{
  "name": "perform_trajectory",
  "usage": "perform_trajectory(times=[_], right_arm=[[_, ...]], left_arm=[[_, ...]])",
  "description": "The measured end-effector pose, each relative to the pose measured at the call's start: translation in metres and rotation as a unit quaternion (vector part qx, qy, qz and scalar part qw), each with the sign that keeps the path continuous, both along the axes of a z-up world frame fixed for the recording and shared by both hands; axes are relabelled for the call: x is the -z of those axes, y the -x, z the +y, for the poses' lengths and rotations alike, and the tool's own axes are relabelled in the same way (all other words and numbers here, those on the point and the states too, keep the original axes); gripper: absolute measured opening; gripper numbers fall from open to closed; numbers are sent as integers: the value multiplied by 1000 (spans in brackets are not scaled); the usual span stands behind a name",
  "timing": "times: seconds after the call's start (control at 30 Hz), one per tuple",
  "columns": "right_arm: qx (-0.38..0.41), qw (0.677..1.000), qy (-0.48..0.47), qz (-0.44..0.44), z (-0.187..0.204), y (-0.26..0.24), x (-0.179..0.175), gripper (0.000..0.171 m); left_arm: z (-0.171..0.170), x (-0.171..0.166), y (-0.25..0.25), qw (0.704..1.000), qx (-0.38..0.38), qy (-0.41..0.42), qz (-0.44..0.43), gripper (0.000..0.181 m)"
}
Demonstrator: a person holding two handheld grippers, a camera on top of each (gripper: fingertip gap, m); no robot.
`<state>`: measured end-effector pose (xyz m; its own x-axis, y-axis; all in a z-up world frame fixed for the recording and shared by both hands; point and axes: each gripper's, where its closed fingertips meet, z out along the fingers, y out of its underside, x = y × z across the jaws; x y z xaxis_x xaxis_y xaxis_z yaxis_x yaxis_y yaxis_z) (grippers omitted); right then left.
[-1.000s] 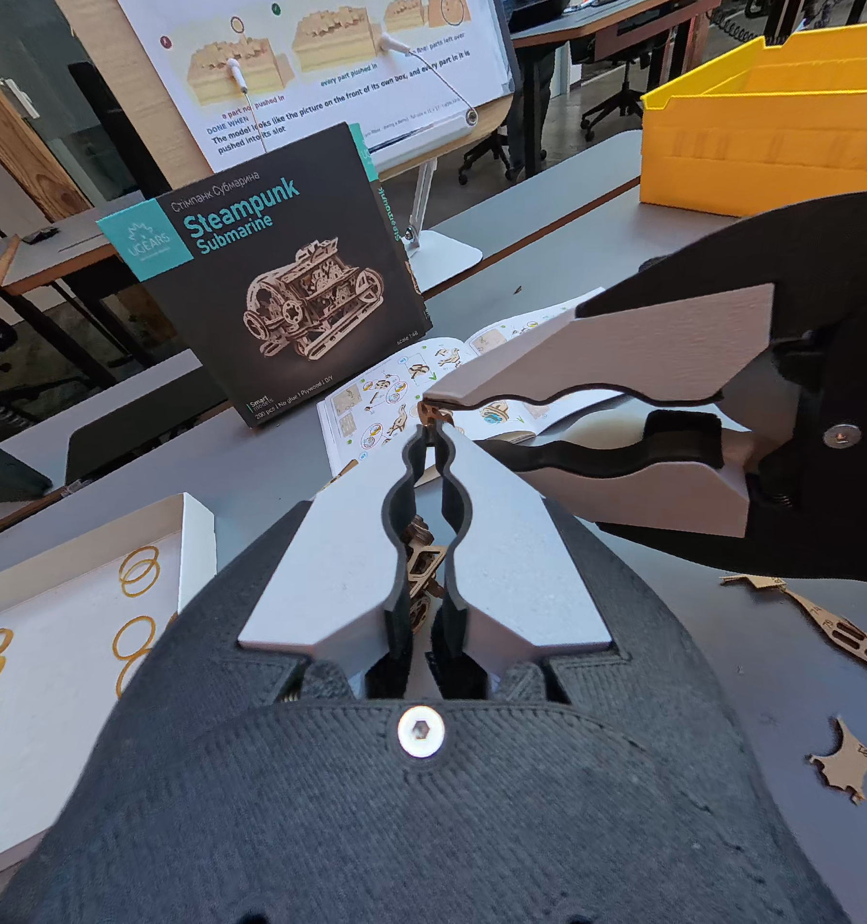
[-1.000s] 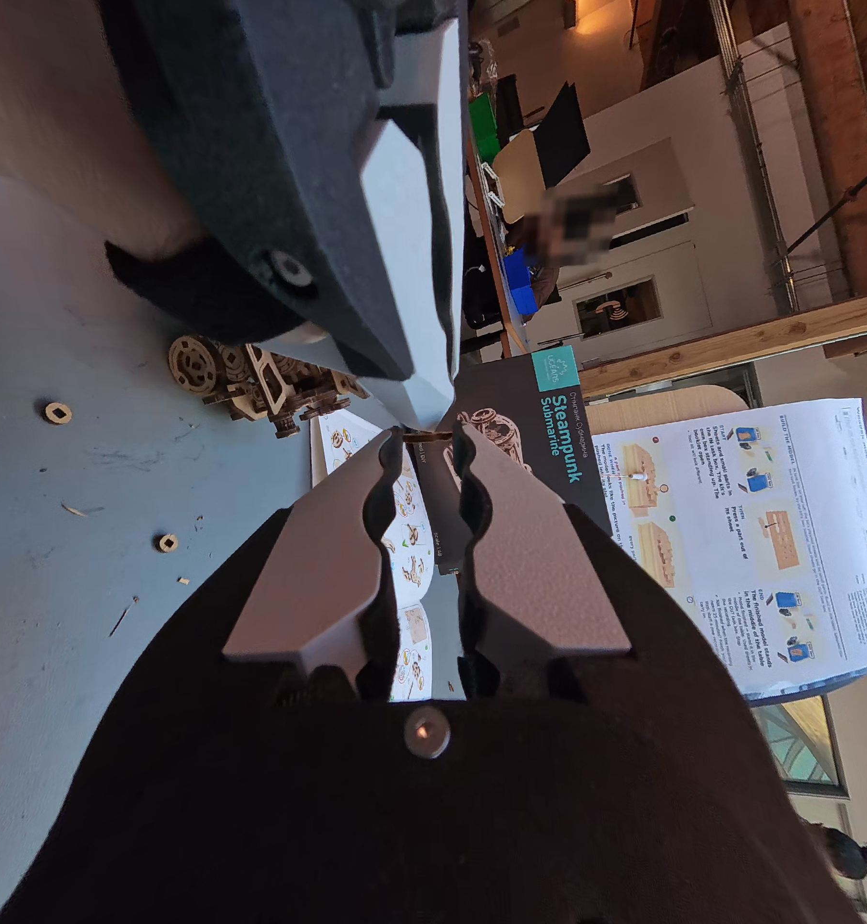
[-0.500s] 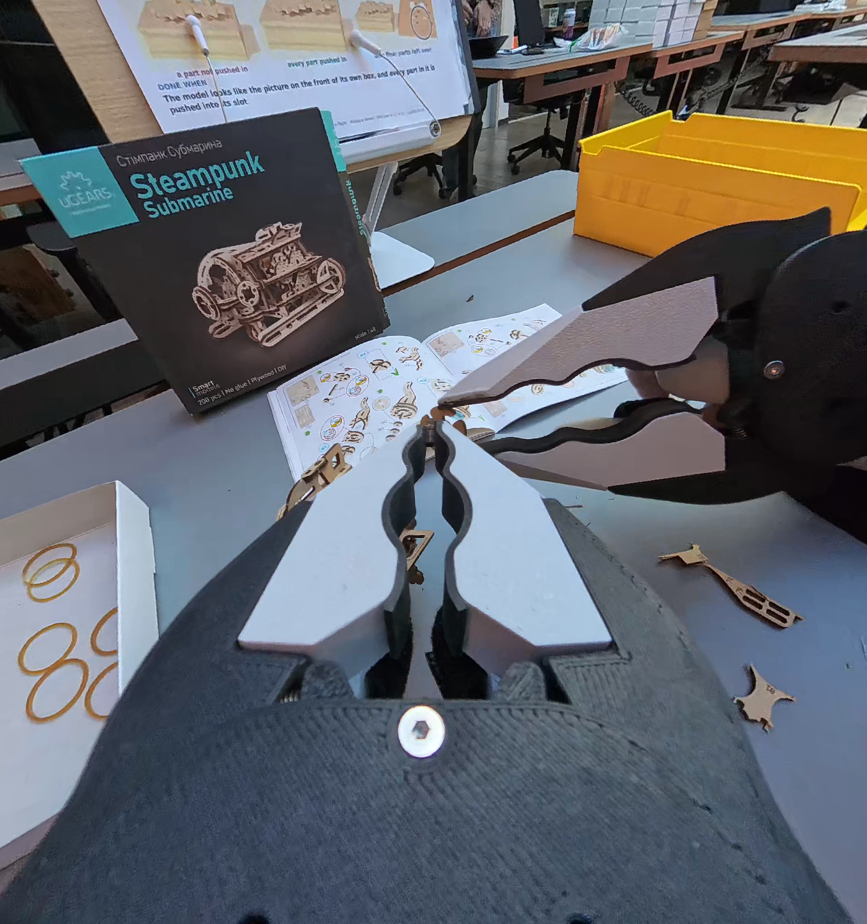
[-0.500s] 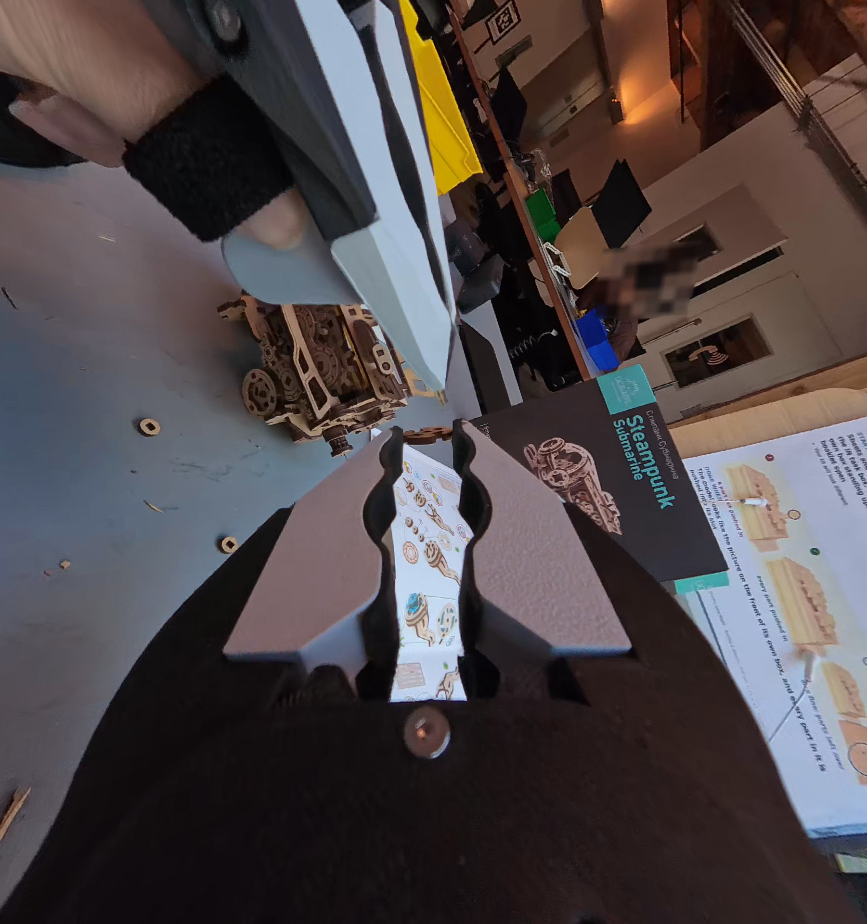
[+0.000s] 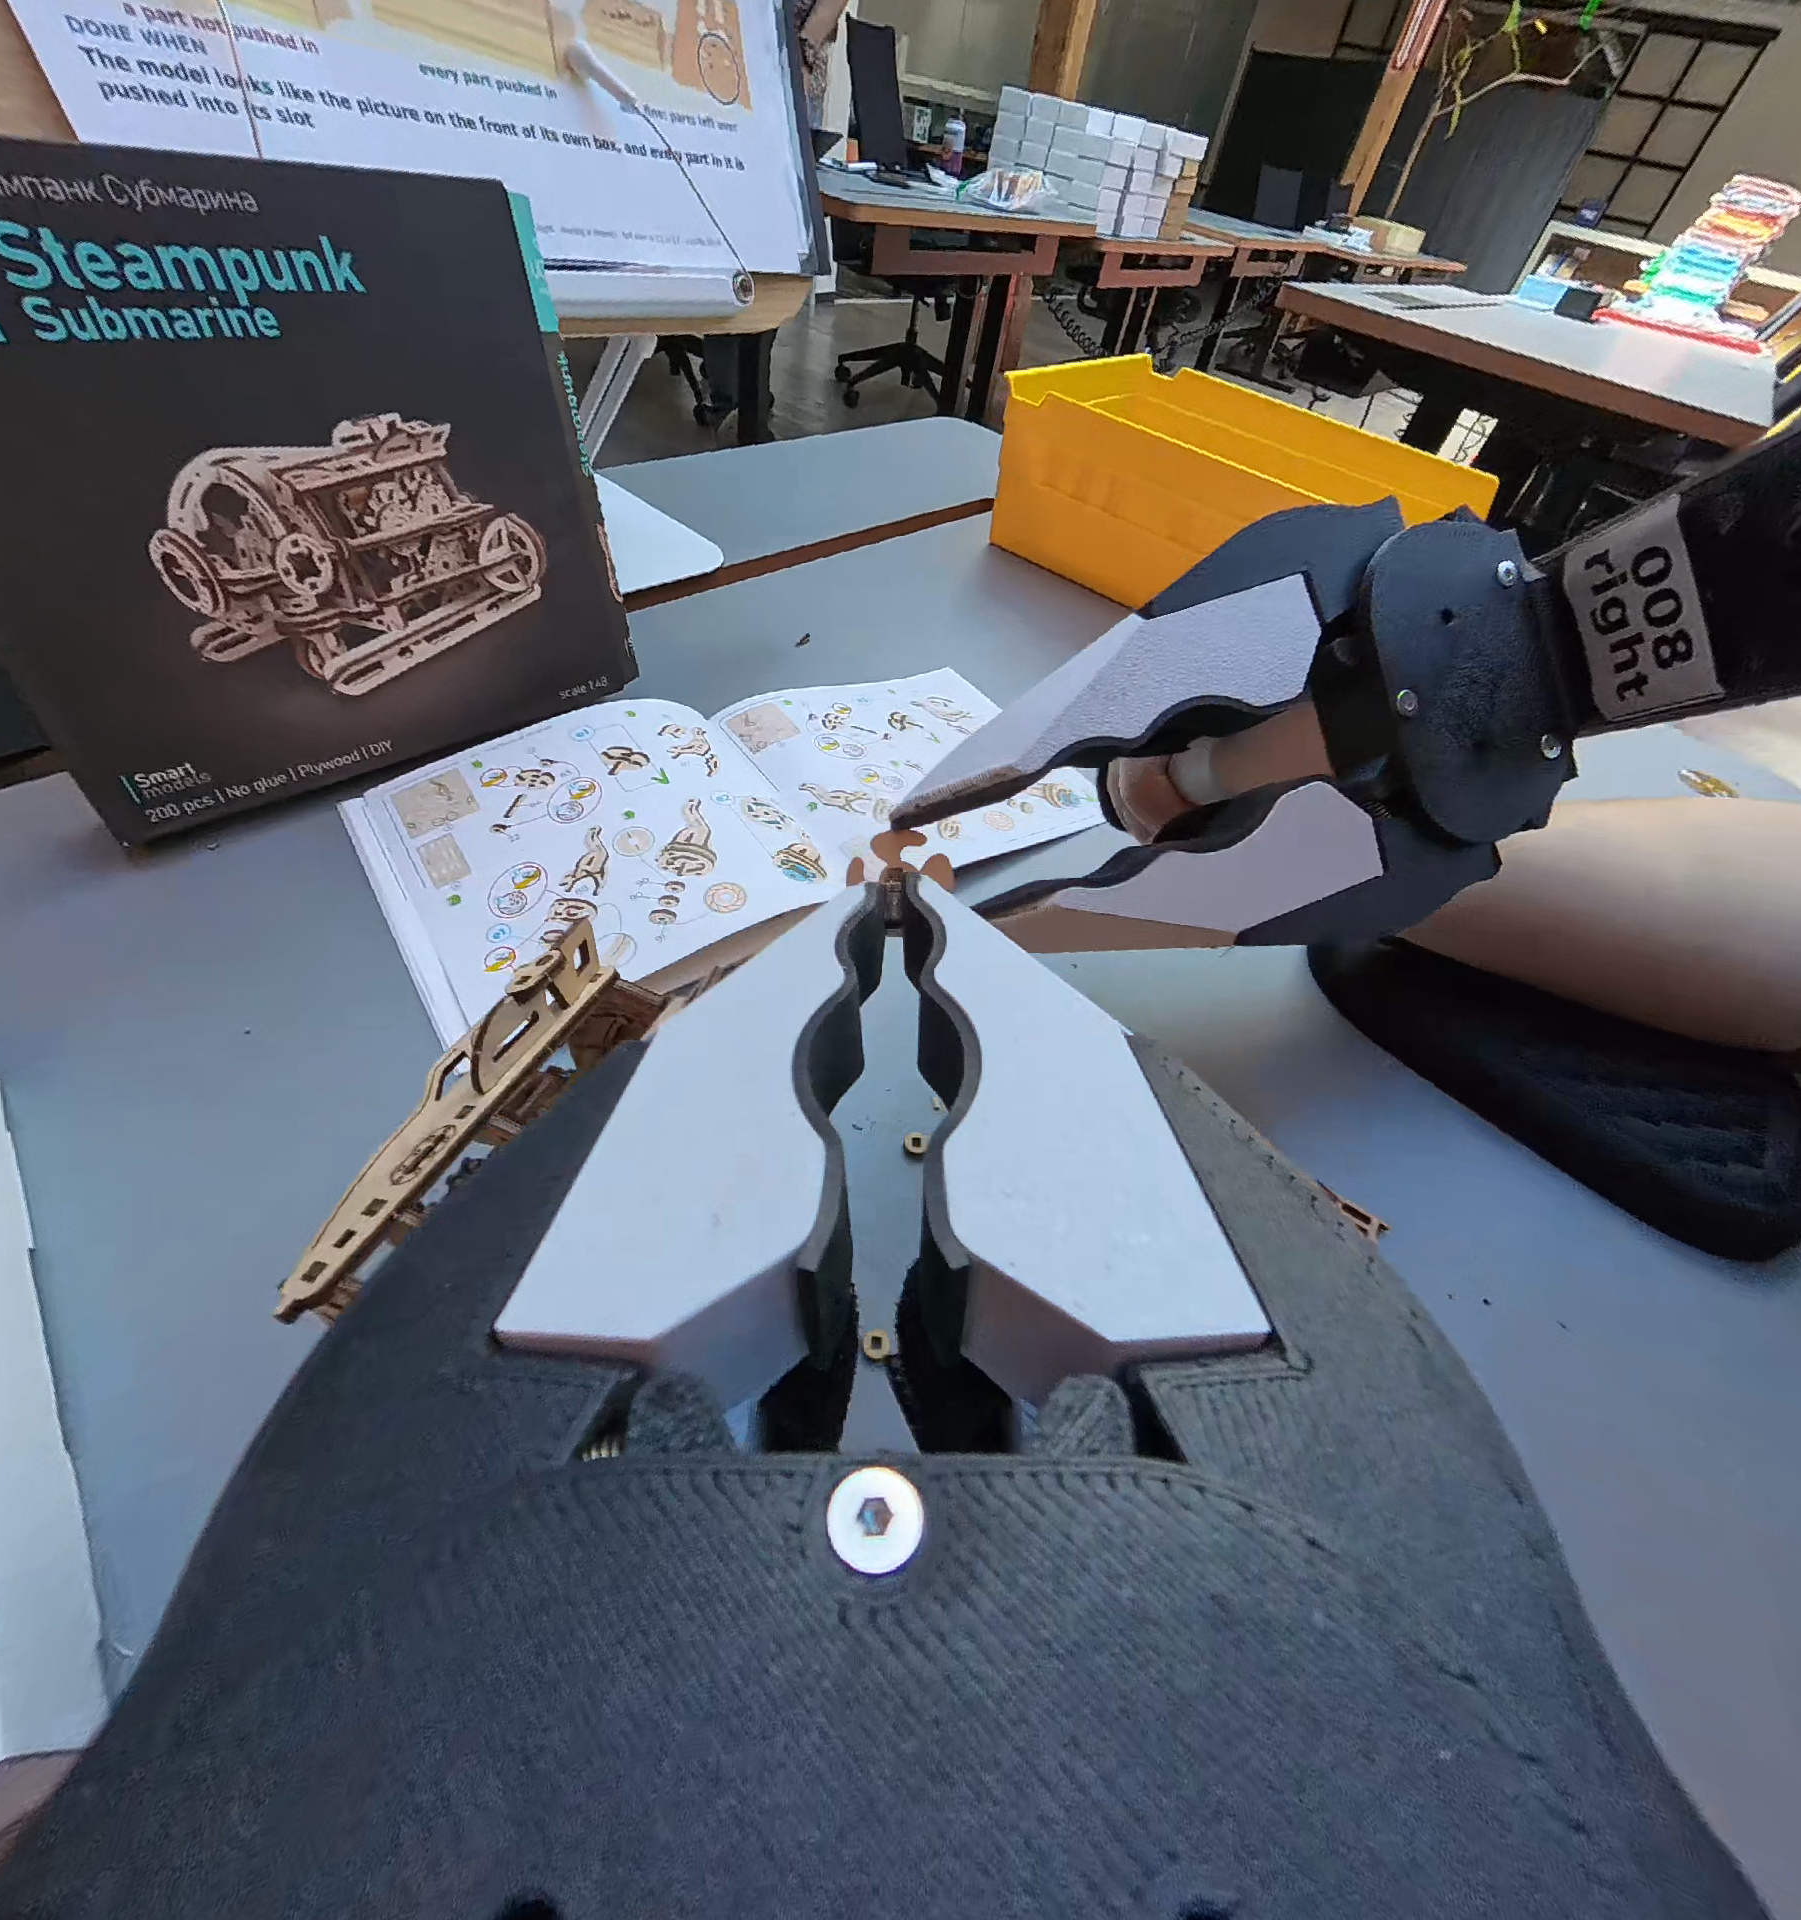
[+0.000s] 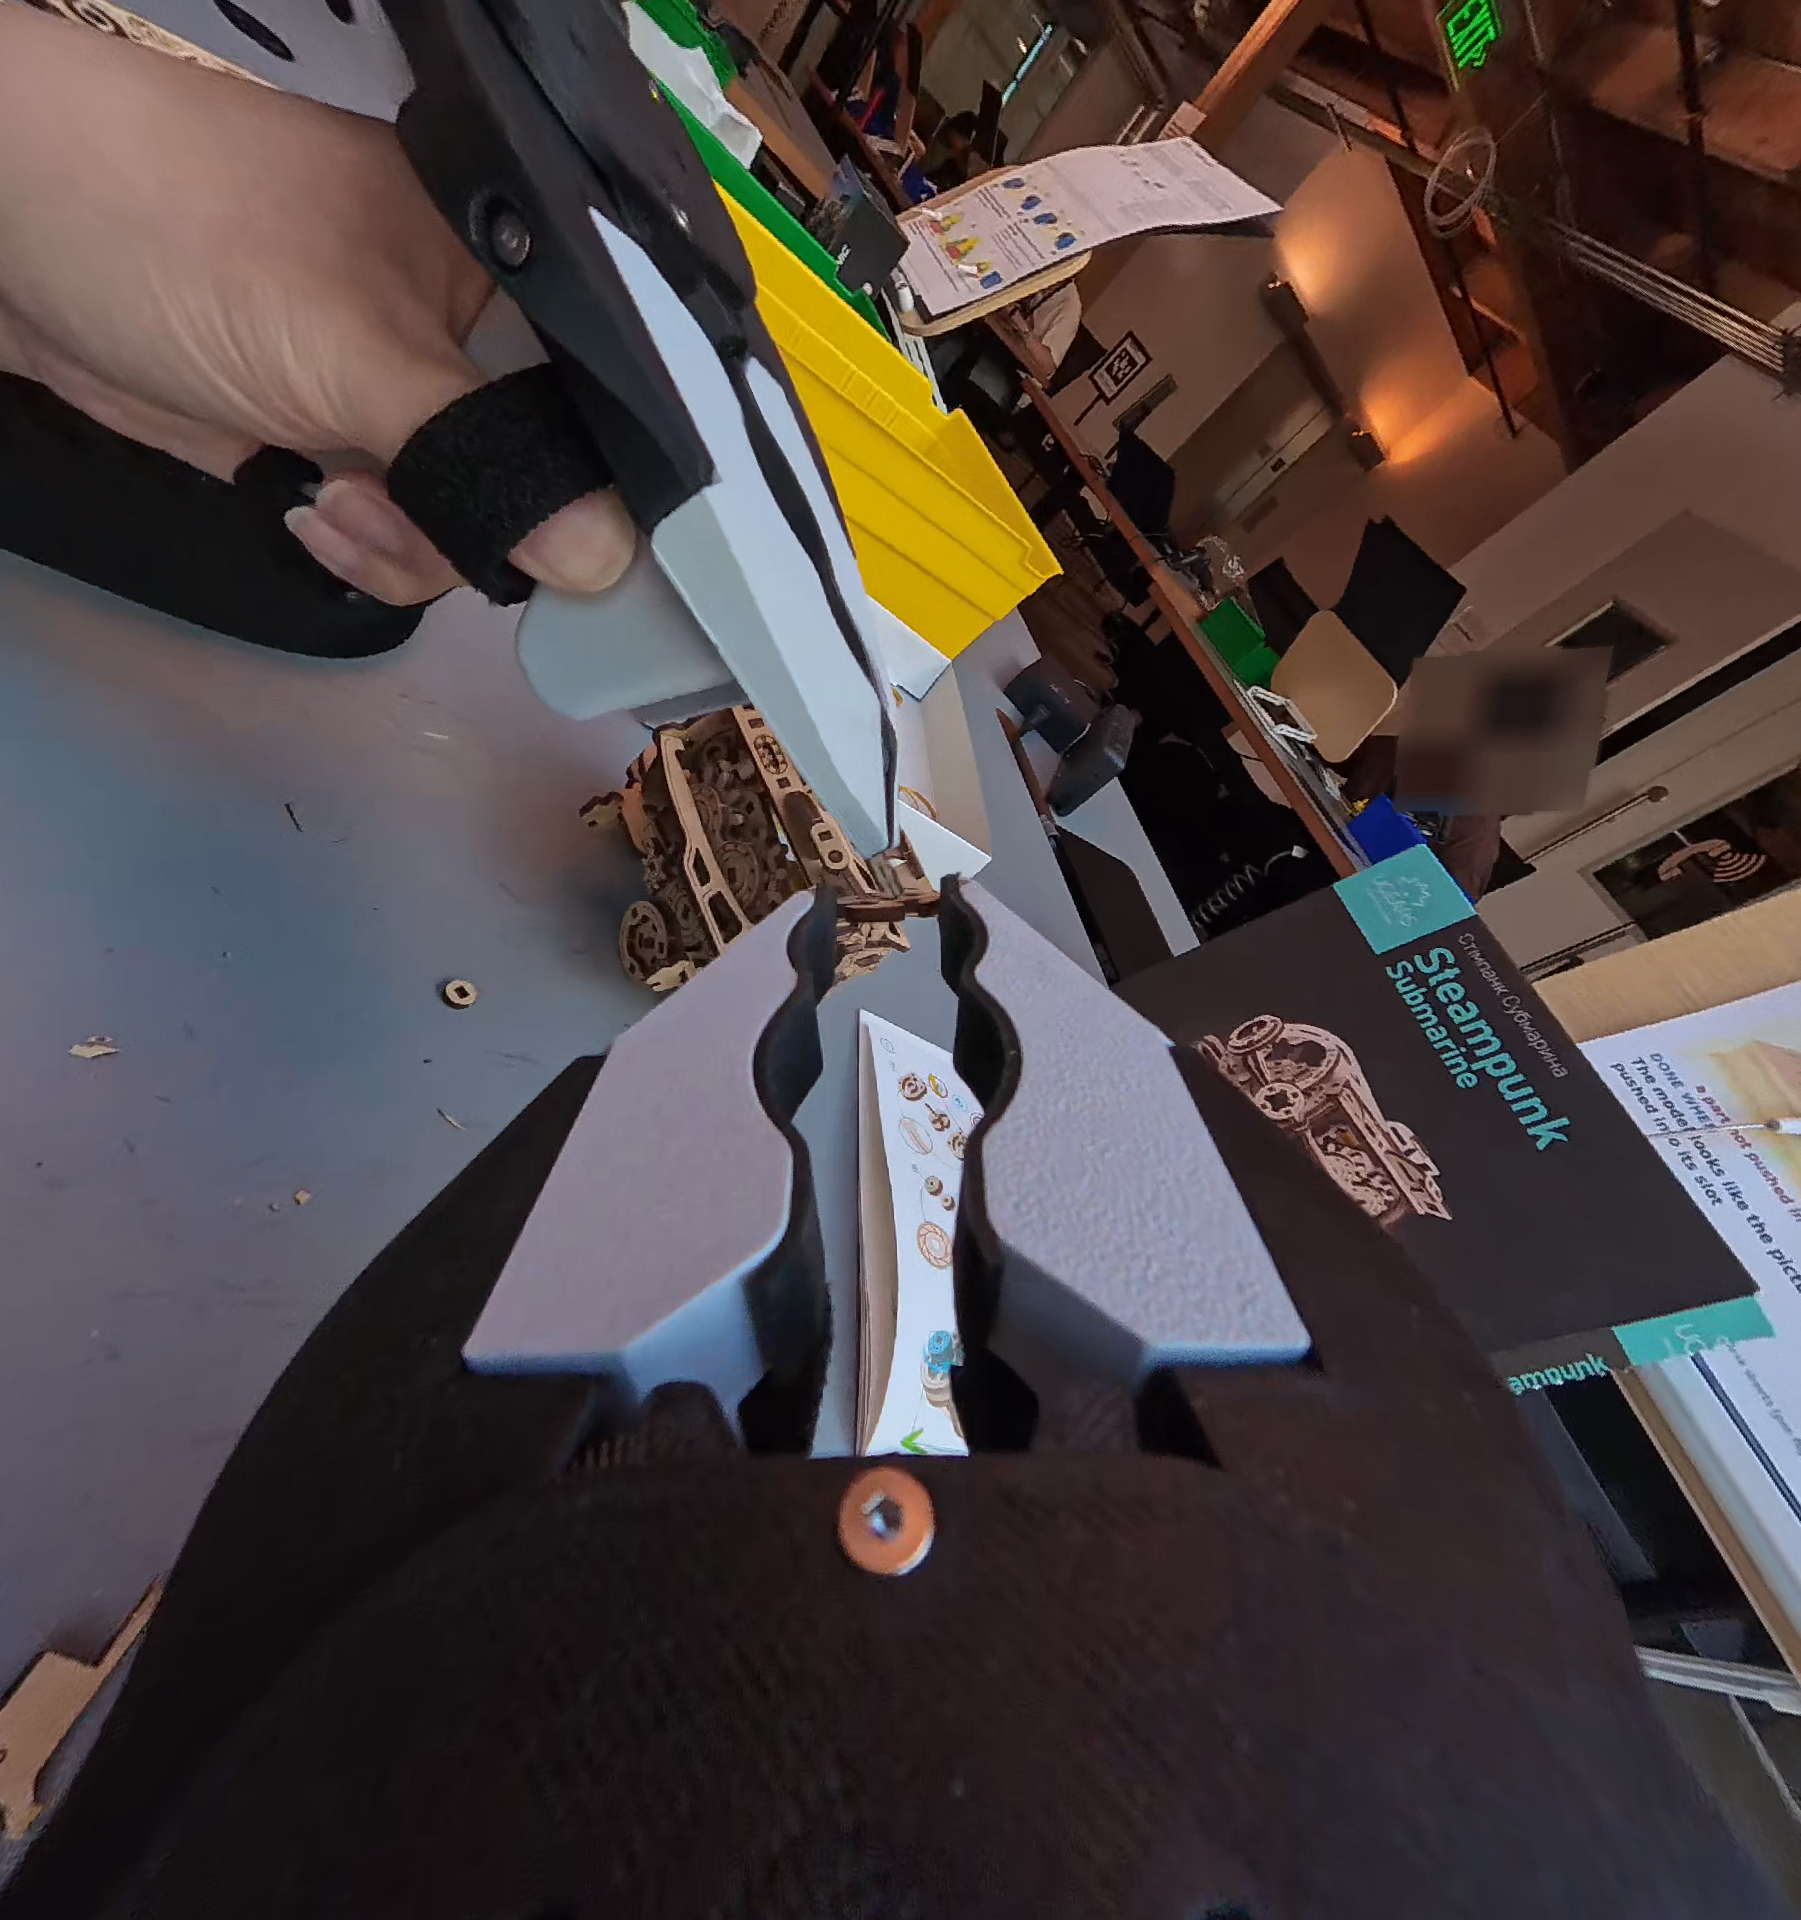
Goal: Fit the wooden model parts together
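Since a second ago, your right gripper had spread its fingers and drawn a little back from the small wooden part, which your left gripper still pinched at its very tips. You held that piece in the air over the open instruction booklet, with the left fingers nearly closed and only the thin part between them. Your right fingers stood clearly apart and held nothing; the upper tip hovered just beside the piece's rounded lobes.

You had the half-built wooden model lying on the grey table below and to the left of your left gripper; from the right wrist view it showed just beyond both sets of fingertips.

Judging by its look, that thin plywood piece would have been very light and stiff but easy to snap at its lobes, and smooth enough to twist out of a tip grip. You would have done better to take it across the flat faces near its centre, and to brace the model by a solid frame edge, not by its gears.
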<state>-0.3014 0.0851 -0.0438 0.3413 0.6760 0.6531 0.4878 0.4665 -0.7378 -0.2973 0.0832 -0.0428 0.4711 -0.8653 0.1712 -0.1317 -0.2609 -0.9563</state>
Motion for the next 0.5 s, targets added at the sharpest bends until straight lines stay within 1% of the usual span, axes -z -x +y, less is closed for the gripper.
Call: perform_trajectory(times=[0.17,0.27,0.33,0.5], right_arm=[[-9,1000,-16,-24,-2,0,3,19],[-18,999,-16,-26,-4,0,4,19],[-24,999,-12,-27,-5,0,4,19],[-32,999,28,-23,-5,1,11,17]], left_arm=[[-2,3,-1,995,33,82,-45,1],[-2,4,1,990,46,117,-65,1],[-3,4,0,989,52,123,-66,1],[-3,12,0,992,51,111,-27,2]])
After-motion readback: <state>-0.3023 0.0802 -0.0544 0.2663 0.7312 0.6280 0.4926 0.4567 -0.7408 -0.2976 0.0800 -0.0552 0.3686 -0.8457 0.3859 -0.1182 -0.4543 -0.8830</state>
